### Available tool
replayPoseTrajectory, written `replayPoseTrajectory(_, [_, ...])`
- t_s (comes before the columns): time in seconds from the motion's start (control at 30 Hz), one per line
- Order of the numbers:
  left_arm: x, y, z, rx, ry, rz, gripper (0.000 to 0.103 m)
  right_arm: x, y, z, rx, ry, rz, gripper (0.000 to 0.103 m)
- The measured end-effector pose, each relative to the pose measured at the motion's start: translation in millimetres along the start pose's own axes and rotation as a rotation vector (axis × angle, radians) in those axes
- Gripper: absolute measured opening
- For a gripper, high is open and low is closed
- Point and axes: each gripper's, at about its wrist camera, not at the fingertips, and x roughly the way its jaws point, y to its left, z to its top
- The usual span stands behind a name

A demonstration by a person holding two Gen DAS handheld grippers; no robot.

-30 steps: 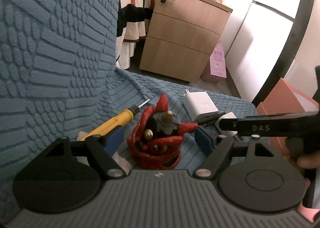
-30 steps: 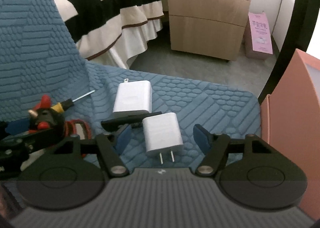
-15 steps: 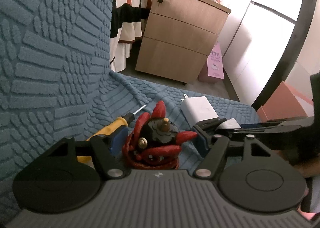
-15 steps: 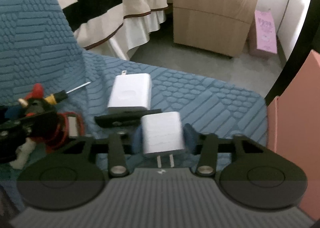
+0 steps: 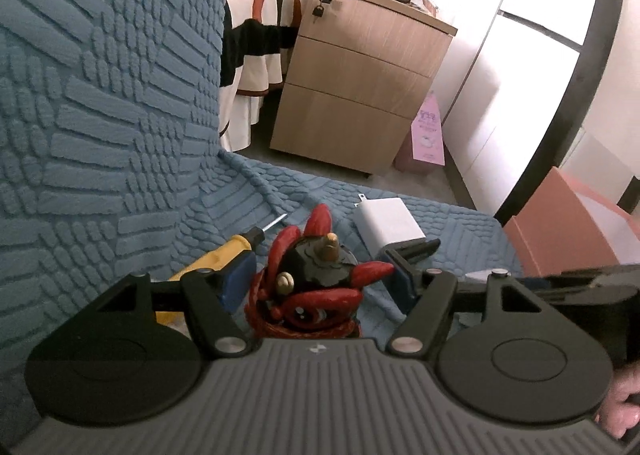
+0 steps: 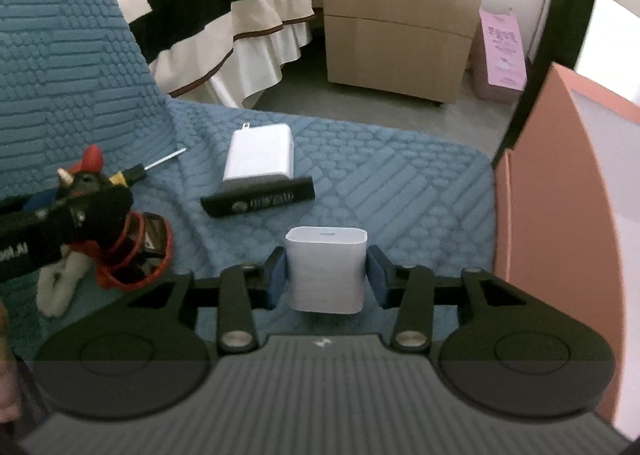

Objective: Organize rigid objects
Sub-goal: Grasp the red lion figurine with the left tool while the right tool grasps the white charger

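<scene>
On a blue textured sofa seat (image 6: 392, 175), going left to right: a yellow-handled screwdriver (image 5: 224, 255) lies beside the backrest. Next, a red and black horned figurine (image 5: 316, 283) sits between the blue pads of the left tongs (image 5: 320, 283). The pads look close against its sides, but whether they press it cannot be told.

Further right lie a large white charger (image 6: 260, 153) and, touching its near edge, a black bar (image 6: 260, 201). Then the right tongs (image 6: 326, 277) are clamped on a small white plug adapter (image 6: 326, 271), which appears raised just clear of the seat. At far right stands a pink box (image 6: 560, 215), probably where things go.

Risks, as a judgement: the adapter's sides are smooth, so a quick swing toward the box could let it slip or twist out. The figurine's thin red horns could snag or snap under a hard squeeze. Its red cord may drag along. With both hands so near, the tongs could bump each other.
</scene>
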Motion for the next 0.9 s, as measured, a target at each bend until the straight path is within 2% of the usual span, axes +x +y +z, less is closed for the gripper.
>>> replayPoseTrajectory(0.5, [-54,-21,-24,-0.017,0.016,-0.056,0.074,-52,9,-61,0.057,0.027,0.013,0.046])
replayPoseTrajectory(0.9, [-92,-29,-45,-0.079,0.040,-0.057,0.074,-91,18,-82,0.065,-0.008,0.023,0.046])
